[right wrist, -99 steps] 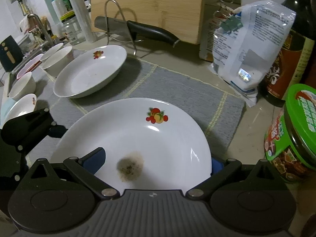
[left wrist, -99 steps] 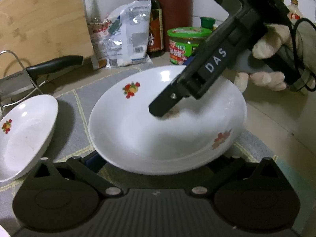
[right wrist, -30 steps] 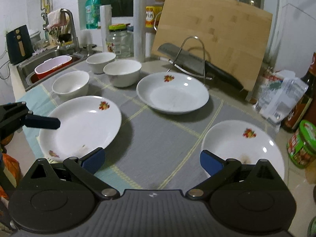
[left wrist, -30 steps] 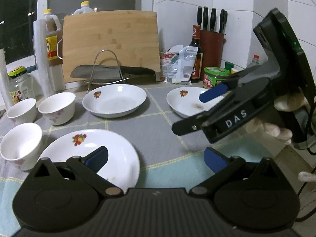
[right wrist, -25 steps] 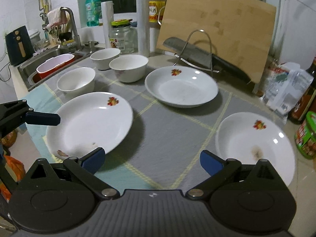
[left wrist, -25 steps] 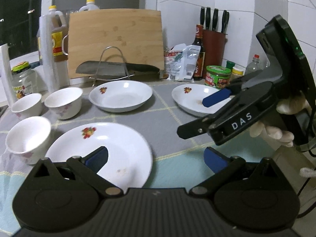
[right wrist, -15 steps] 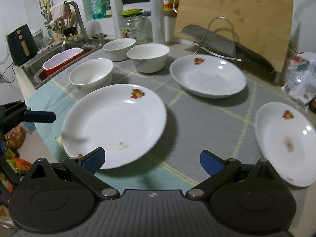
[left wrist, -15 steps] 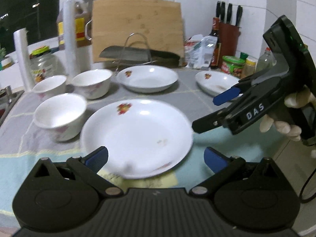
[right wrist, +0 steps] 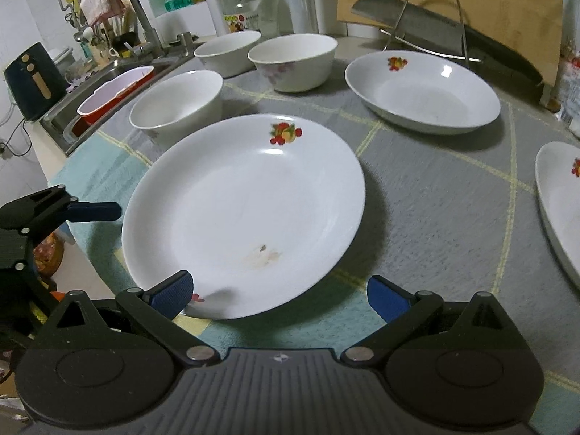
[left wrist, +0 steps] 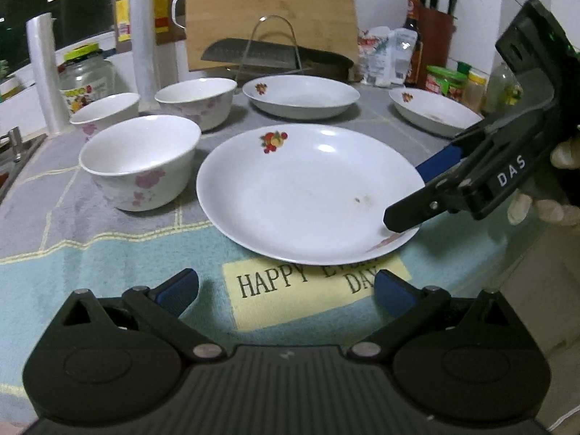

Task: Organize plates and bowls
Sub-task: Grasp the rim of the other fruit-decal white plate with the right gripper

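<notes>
A white plate with a fruit print (left wrist: 308, 192) (right wrist: 243, 214) lies on the mat near its front edge, with a small stain. My left gripper (left wrist: 286, 291) is open just short of its near rim. My right gripper (right wrist: 279, 291) is open at the plate's near rim; in the left wrist view (left wrist: 417, 195) its fingers straddle the plate's right edge. Two more fruit-print plates (left wrist: 301, 96) (left wrist: 435, 112) lie further back. Three white bowls (left wrist: 141, 161) (left wrist: 195, 101) (left wrist: 105, 112) stand at the left.
A knife on a wire rack (left wrist: 275, 54) and a wooden board (left wrist: 268, 11) stand at the back. Bottles, jars and packets (left wrist: 417, 54) line the wall. A sink with a red tub (right wrist: 112, 94) is at the left. The counter edge is close at the front.
Both grippers have moved left and closer to the near plate, away from the stained plate at the right. The right gripper's fingers now reach its rim. Both stay open.
</notes>
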`<state>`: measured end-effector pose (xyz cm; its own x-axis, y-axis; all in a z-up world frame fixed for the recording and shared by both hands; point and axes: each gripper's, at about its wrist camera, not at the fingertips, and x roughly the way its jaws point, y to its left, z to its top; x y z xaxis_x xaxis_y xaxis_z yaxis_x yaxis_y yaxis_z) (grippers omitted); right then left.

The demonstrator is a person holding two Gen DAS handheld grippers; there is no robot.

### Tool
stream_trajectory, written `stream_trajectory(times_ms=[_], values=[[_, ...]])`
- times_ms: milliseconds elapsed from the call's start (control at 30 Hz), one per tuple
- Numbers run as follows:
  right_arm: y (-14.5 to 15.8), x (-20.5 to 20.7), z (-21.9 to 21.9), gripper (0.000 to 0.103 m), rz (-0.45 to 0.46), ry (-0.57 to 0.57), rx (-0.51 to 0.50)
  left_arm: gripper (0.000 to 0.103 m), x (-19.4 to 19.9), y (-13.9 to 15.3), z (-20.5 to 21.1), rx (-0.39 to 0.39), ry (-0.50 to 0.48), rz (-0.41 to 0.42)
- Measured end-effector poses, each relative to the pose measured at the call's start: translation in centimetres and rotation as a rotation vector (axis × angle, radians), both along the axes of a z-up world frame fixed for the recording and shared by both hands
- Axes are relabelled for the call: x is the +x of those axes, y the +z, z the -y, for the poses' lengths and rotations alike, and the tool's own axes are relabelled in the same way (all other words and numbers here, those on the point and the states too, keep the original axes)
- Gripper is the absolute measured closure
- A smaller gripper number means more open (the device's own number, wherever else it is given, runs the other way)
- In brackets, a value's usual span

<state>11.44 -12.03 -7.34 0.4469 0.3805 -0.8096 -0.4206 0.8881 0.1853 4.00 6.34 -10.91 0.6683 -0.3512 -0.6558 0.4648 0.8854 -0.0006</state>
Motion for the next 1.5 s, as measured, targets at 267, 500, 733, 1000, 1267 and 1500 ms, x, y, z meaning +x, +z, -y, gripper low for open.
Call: stream_trajectory(times_ms=[267, 500, 733, 1000, 1267, 1500], values=[[-0.5, 0.7, -0.8, 0.0, -0.002, -0.005, -0.018, 0.001, 1.2, -0.8, -0.1, 0.021, -0.072, -0.014], [-0.5, 2.3, -1.1, 0.0, 0.001, 0.007, -0.019, 0.001, 2.4, -0.8, -0.1, 0.032, -0.151, -0.006], [-0.7, 3.4, -1.4, 0.0, 0.014, 0.031, -0.024, 0.001, 3.5, -0.8, -0.3, 0.034, -0.247, -0.001], [-0.8, 4.6, -1.5, 0.0, 0.028, 0.07, -0.031, 0.001, 4.4, -0.8, -0.5, 0.03, -0.32, 0.008], [-0.8, 5.6, -1.3, 0.0, 0.024, 0.091, -0.007, 0.0, 4.8, -0.8, -0.8, 0.025, -0.369, 0.016], [-0.6, 6.6, -0.5, 0.0, -0.009, 0.096, 0.065, 0.0, 5.1, -0.9, -0.8, 0.025, -0.394, 0.021]])
